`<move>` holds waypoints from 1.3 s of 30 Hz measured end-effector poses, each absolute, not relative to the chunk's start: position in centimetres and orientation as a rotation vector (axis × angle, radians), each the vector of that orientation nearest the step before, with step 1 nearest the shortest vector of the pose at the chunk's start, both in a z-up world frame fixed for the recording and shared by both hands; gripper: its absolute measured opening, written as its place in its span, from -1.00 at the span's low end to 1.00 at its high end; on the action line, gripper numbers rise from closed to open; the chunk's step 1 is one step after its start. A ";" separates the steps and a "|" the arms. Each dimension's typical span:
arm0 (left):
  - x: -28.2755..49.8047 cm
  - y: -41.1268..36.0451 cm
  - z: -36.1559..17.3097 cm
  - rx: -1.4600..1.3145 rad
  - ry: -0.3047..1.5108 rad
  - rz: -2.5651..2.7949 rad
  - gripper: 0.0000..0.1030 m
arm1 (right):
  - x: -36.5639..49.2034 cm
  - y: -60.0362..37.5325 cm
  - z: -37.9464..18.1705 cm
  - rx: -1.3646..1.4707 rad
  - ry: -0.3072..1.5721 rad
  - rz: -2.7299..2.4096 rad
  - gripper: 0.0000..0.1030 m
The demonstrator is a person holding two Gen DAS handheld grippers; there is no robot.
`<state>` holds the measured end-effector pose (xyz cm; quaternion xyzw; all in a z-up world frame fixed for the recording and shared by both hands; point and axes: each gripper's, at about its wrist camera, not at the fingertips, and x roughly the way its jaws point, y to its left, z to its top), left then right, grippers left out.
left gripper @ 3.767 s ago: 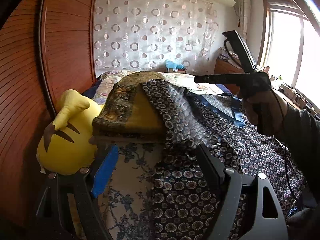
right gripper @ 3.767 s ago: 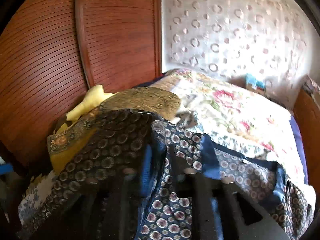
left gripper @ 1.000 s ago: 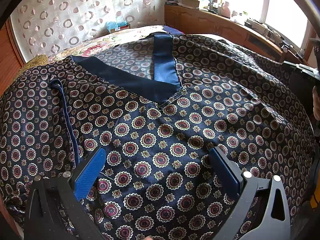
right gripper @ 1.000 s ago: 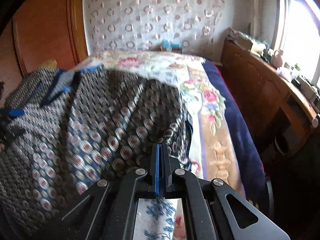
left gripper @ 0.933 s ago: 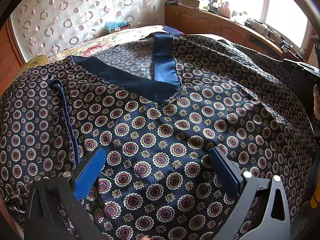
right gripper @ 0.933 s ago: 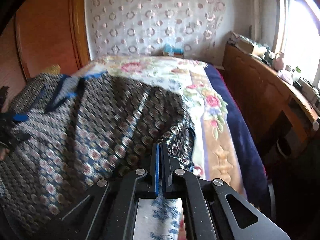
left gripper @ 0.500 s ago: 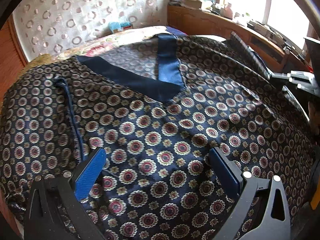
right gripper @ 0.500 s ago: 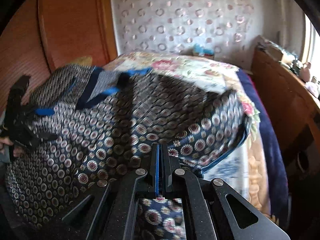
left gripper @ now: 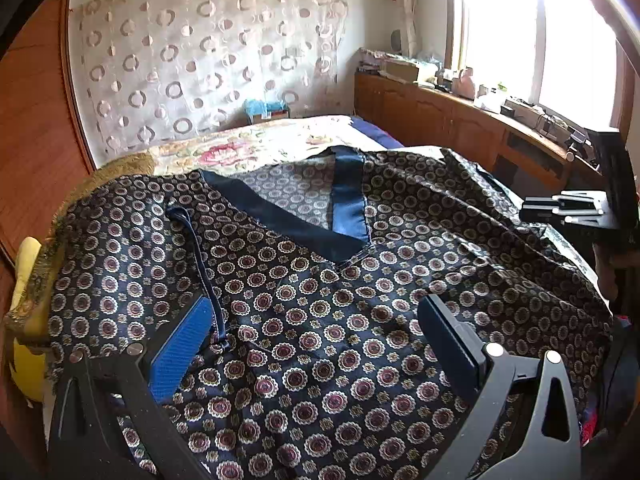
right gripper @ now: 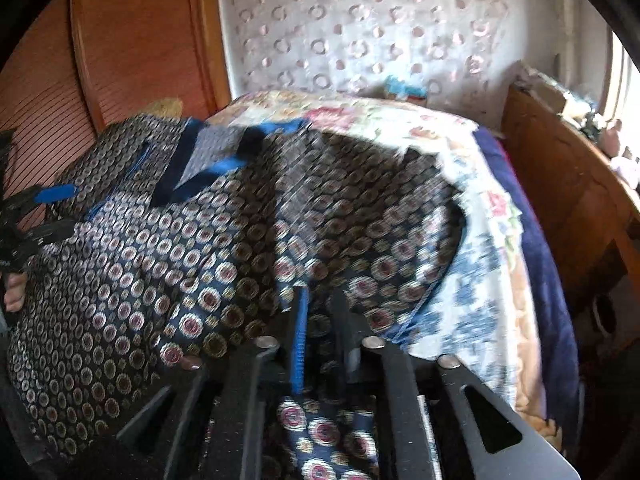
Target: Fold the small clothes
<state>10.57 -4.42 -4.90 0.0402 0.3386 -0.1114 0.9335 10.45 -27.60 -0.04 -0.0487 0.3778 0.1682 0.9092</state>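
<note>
We judge the step in hand to be the first side fold: the garment (left gripper: 360, 320) lies spread front-up on the bed (right gripper: 472, 280), and its right edge is being carried inward.

Nearest us in the right wrist view, the right gripper (right gripper: 318, 320) has its fingers clenched on a fold of the garment's edge; patterned cloth passes between them and bunches below. The frame is motion-blurred, so the exact depth of the grip is unclear.

In the left wrist view, the left gripper (left gripper: 316, 340) hovers low over the lower front of the garment with its fingers released and well apart, nothing between them. Whether the tips touch the cloth we cannot tell. The thin blue strap (left gripper: 204, 272) runs just beside the left blue pad.

Farther on, the navy V-neckband (left gripper: 344, 220) lies flat, centred past the fingers. Beyond it, the floral bedspread (left gripper: 248, 148) is bare up to the curtain (left gripper: 200, 60).

Next move, as we judge it: lay the held edge across toward the neckband line, the left gripper pinning the cloth; slippery fabric may slide.
</note>
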 end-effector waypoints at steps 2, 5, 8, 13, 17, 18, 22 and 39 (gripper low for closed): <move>9.9 -4.4 -4.6 0.083 0.679 -0.231 0.99 | 10.4 -28.2 0.7 -0.082 0.750 0.345 -0.43; 9.4 -4.5 -4.3 0.071 0.667 -0.242 0.99 | 10.3 -29.4 1.4 -0.056 0.718 0.315 -0.34; 9.4 -4.9 -3.9 0.066 0.663 -0.250 0.99 | 11.1 -30.6 0.9 -0.027 0.735 0.284 -0.34; 9.0 -5.2 -3.8 0.062 0.654 -0.256 0.99 | 14.1 -30.9 -2.0 -0.019 0.810 0.225 -0.34; 8.9 -5.4 -3.8 0.065 0.654 -0.259 0.99 | 15.8 -31.4 -3.1 0.014 0.848 0.213 -0.34; 9.0 -5.5 -3.8 0.068 0.655 -0.258 0.99 | 16.0 -31.4 -3.2 0.020 0.851 0.212 -0.34; 9.0 -5.7 -3.9 0.069 0.655 -0.257 0.99 | 16.9 -31.9 -3.7 0.049 0.864 0.211 -0.34; 8.3 -4.3 -3.9 0.047 0.643 -0.239 0.99 | 17.2 -30.3 -1.4 -0.043 0.780 0.248 -0.95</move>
